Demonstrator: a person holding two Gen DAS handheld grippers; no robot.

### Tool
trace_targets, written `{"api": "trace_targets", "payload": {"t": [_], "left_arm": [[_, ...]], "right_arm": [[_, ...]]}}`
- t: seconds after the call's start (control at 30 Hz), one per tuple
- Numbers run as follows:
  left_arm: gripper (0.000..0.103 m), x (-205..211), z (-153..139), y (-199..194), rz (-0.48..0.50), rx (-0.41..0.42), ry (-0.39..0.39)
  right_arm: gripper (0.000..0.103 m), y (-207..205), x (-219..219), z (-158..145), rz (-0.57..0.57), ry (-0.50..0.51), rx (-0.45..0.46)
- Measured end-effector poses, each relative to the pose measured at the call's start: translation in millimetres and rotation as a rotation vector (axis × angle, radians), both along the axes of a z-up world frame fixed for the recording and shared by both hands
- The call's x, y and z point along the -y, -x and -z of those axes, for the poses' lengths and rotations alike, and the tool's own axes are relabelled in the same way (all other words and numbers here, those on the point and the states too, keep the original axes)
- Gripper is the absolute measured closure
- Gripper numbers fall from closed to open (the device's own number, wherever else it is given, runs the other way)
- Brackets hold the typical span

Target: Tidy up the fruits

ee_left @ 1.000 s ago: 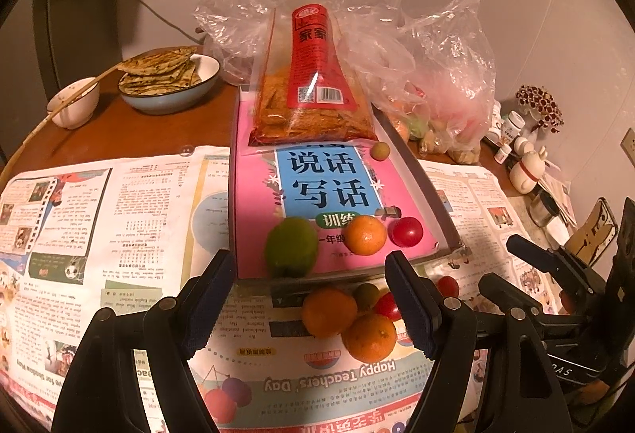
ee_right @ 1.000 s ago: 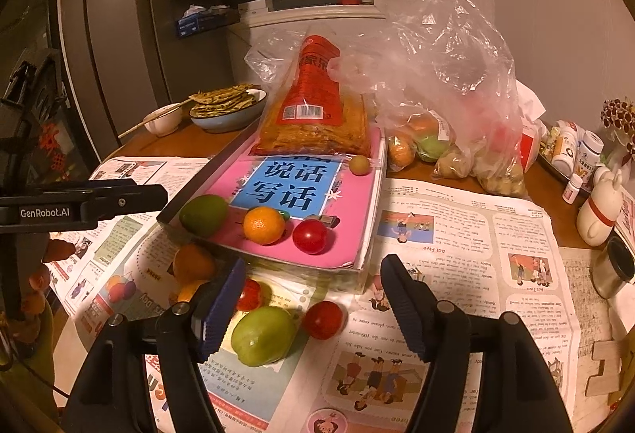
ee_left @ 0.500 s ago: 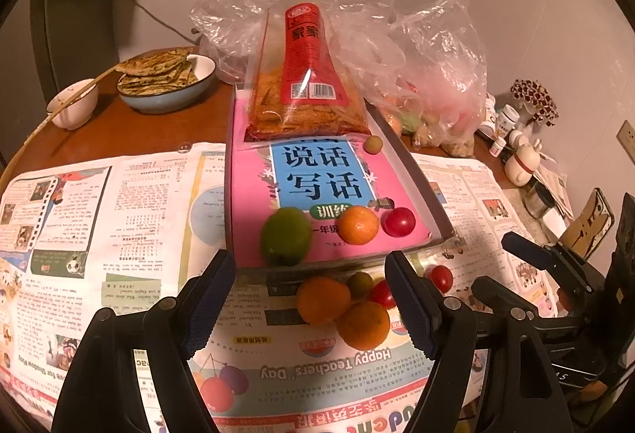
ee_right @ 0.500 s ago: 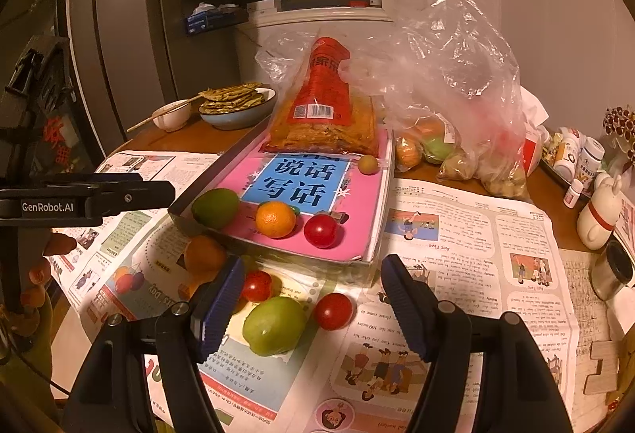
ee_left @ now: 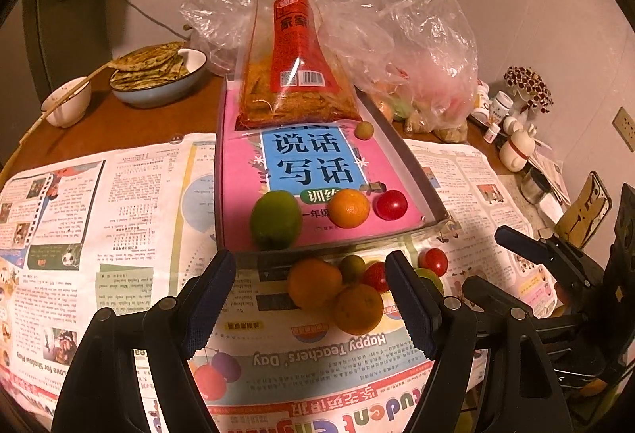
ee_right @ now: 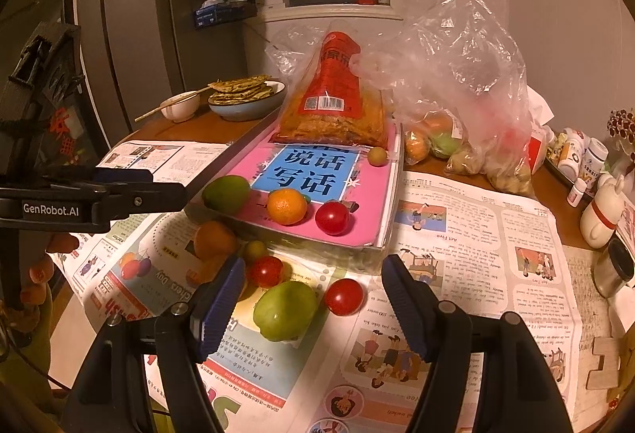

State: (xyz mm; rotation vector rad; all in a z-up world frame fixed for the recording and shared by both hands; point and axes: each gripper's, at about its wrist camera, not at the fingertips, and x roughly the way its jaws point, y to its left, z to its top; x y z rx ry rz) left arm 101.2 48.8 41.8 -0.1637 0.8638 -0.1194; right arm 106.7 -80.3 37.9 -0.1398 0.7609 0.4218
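- The left gripper (ee_left: 311, 298) is spread wide, pinching nothing; two oranges (ee_left: 357, 308) sit low in the middle.
- The right gripper (ee_right: 313, 304) is spread too, around a green fruit (ee_right: 285, 310) without touching.
- More fruit lies on the pink book (ee_right: 369, 218), mid-frame.

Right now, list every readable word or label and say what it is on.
"说话写话": pink book cover, on its blue panel.
"训练": green oval below that title, partly hidden by fruit.
"Happy Teachers' Day": newspaper, upside down.
"GenRobot.AI": left gripper body, seen from the right wrist.
Snack bag label, barcode digits, newspaper body text: too small to read.
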Motion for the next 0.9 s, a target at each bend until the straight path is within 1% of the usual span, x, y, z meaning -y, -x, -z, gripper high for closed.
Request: {"api": "trace_targets", "payload": {"t": [0.63, 0.9], "left_arm": [[0.024, 6, 6, 6, 0.032, -0.025, -0.006], [0.024, 8, 12, 8, 0.04, -0.043, -0.003]], "right_arm": [[0.031, 8, -9, 8, -0.036, 0.03, -0.017], [0.031, 8, -12, 17, -0.05, 0.047, -0.042]]}}
